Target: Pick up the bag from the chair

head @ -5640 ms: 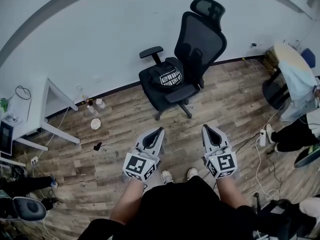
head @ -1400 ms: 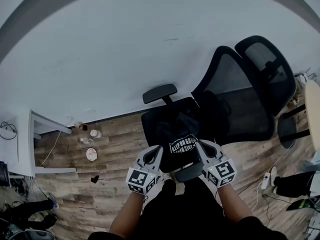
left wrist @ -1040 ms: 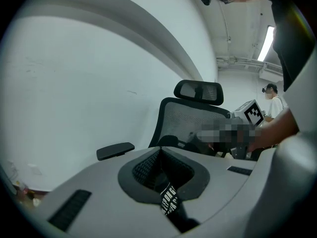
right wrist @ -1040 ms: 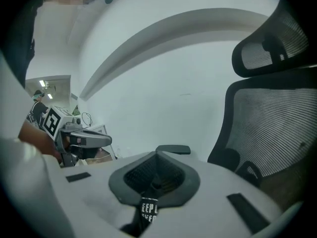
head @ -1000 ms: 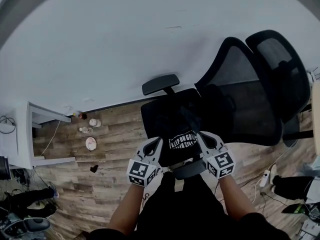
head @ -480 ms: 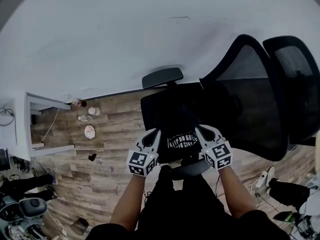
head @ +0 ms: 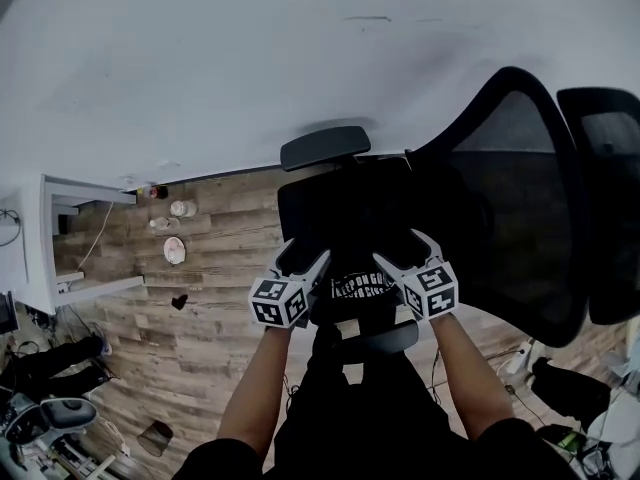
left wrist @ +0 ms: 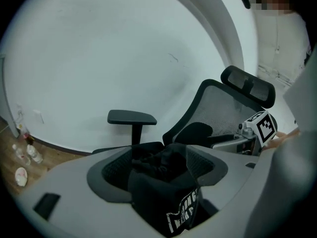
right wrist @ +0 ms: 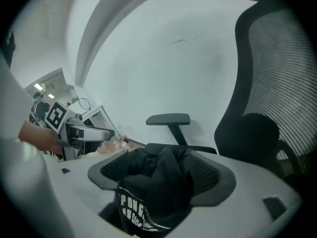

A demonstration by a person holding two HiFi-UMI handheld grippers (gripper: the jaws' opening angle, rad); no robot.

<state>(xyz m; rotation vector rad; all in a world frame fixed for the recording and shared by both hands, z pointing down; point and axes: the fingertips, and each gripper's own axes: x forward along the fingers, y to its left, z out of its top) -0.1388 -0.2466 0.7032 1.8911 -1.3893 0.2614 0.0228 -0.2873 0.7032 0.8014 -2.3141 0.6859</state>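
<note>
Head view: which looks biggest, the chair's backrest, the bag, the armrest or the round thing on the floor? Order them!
1. backrest, by far.
2. bag and armrest look near alike; the bag's dark edges are hard to see, so no ranking.
3. round thing, smallest, though it lies farther off.

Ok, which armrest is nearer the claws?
The near armrest, right below the bag in the head view; the far armrest lies past the bag, toward the wall.

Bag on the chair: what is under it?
The bag lies on the black chair seat, which shows behind and beside it. Directly beneath the bag the seat is covered, so anything tucked there cannot be seen.
</note>
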